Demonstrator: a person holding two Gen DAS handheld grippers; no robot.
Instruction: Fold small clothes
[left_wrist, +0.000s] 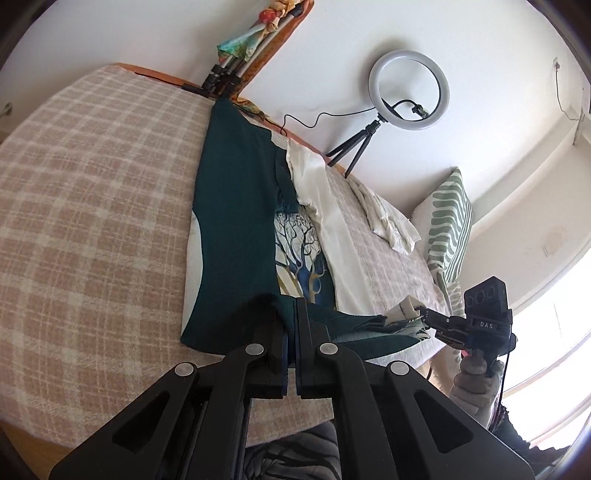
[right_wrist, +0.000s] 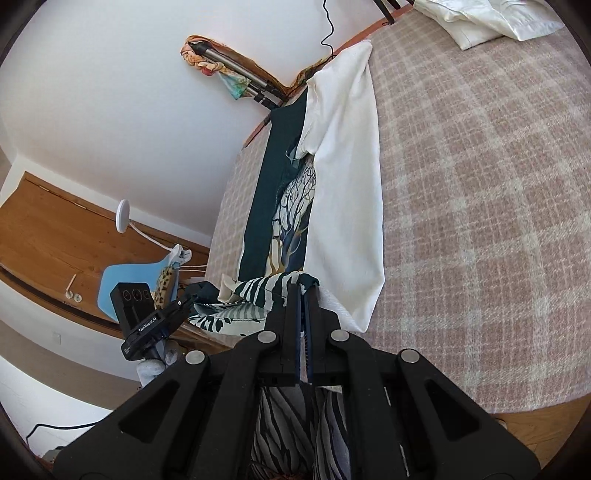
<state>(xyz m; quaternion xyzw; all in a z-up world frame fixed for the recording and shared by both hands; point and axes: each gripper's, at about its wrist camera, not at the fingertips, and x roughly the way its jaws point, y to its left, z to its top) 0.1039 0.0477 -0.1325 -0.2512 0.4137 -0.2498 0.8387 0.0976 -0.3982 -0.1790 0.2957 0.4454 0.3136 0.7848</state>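
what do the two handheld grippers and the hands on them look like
Both the left gripper and right gripper are matte black with silver pivot rivets and blue-edged pads. Each carries a boxy black three-lens camera block with white lettering. The hands wear pale knit gloves.

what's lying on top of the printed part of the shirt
A dark green panel folded in from one side and a cream panel from the other; only a strip of the tree print shows between them.

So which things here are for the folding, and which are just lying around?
For the folding:
- dark green and white garment with a tree print
- left gripper, shut on its near hem
- right gripper, shut on the same hem

Just lying around:
- crumpled cream cloth
- green-striped pillow
- ring light on a tripod
- blue chair
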